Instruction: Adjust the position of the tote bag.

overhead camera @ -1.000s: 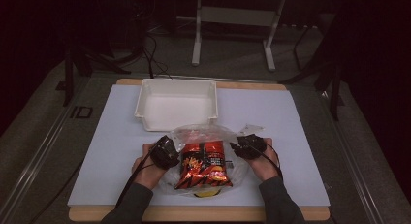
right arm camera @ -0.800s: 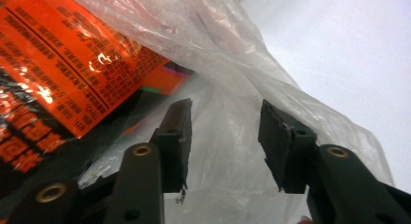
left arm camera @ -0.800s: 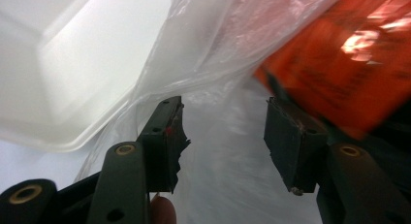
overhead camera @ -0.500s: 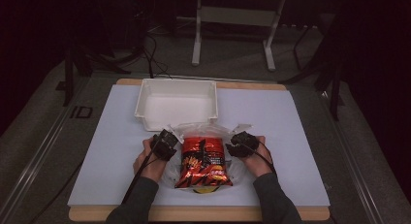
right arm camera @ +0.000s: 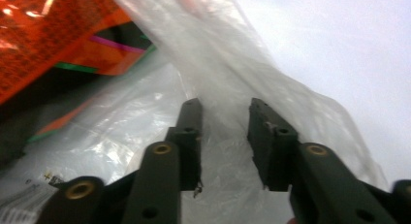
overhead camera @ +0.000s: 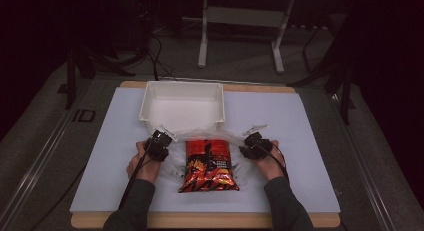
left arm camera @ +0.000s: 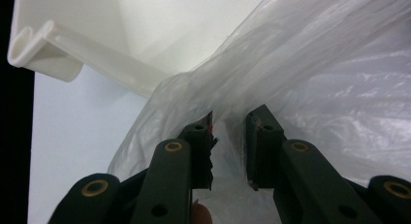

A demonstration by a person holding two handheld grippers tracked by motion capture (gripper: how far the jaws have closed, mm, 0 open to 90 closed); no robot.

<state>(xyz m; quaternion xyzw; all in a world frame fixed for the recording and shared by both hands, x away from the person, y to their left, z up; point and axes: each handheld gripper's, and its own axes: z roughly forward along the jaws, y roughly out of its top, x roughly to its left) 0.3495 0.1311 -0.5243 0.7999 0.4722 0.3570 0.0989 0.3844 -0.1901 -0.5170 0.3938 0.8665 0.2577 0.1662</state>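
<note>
High view, red snack packet (overhead camera: 208, 164) inside clear plastic bag (overhead camera: 175, 166), white bin (overhead camera: 182, 105) empty

The room was dim, its far end lost in near black. A wooden table (overhead camera: 280, 89) stood on a grey floor (overhead camera: 40, 136), topped with a pale sheet (overhead camera: 300, 141) that caught most of the light. Beyond it stood a light metal frame (overhead camera: 240, 16) on two legs. Black cables (overhead camera: 155, 56) trailed across the floor at the back left. Dark stand legs (overhead camera: 345, 91) rose at the right, and another (overhead camera: 70, 76) at the left. A metal rail (overhead camera: 30, 166) ran along the floor by the table's left side.
</note>
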